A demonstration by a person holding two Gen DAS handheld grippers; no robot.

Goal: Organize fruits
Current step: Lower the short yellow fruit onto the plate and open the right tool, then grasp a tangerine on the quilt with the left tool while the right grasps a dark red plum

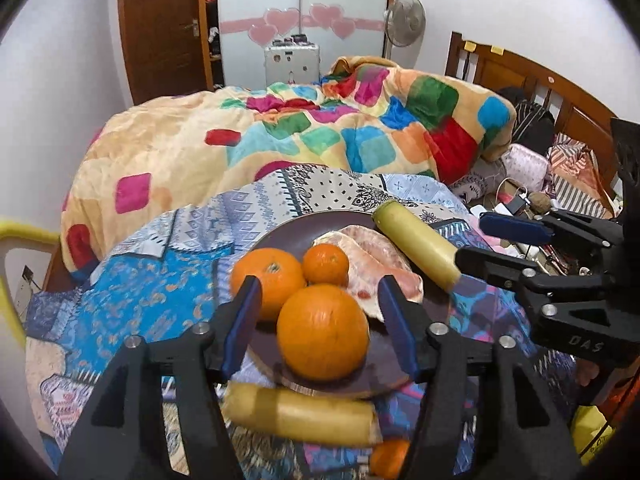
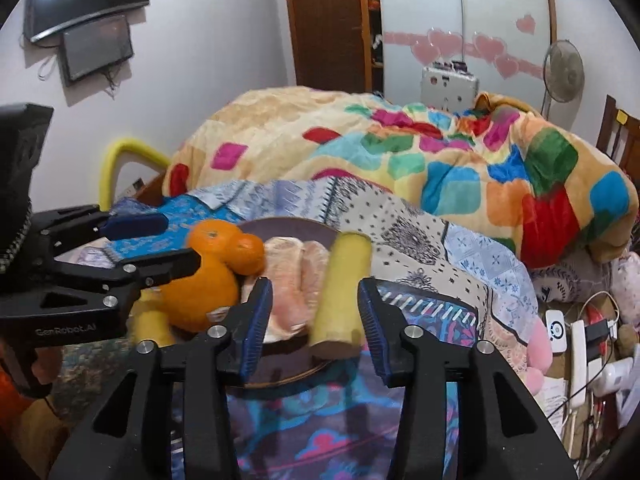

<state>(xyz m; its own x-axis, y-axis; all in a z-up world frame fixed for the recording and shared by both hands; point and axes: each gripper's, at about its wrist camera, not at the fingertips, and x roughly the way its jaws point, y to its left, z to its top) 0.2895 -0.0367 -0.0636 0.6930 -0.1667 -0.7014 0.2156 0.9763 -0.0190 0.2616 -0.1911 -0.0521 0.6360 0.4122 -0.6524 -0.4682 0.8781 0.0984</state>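
Note:
A dark plate (image 1: 280,236) on a patterned cloth holds three oranges, the biggest (image 1: 322,332) in front, and peeled pomelo pieces (image 1: 372,256). My left gripper (image 1: 320,320) is open, its fingers on either side of the big orange. A yellow cut stalk (image 1: 416,246) lies on the plate's right edge, between the open fingers of my right gripper (image 2: 314,316). That stalk (image 2: 344,292) and the pomelo (image 2: 288,280) show in the right wrist view. A second yellow stalk (image 1: 300,412) lies in front of the plate, with a small orange (image 1: 390,458) beside it.
A colourful quilt (image 1: 320,132) is heaped on the bed behind the cloth (image 1: 160,280). Cables, chargers and clothes (image 2: 580,328) clutter the right side. A wooden headboard (image 1: 560,92), a fan (image 1: 404,20) and a wardrobe stand behind.

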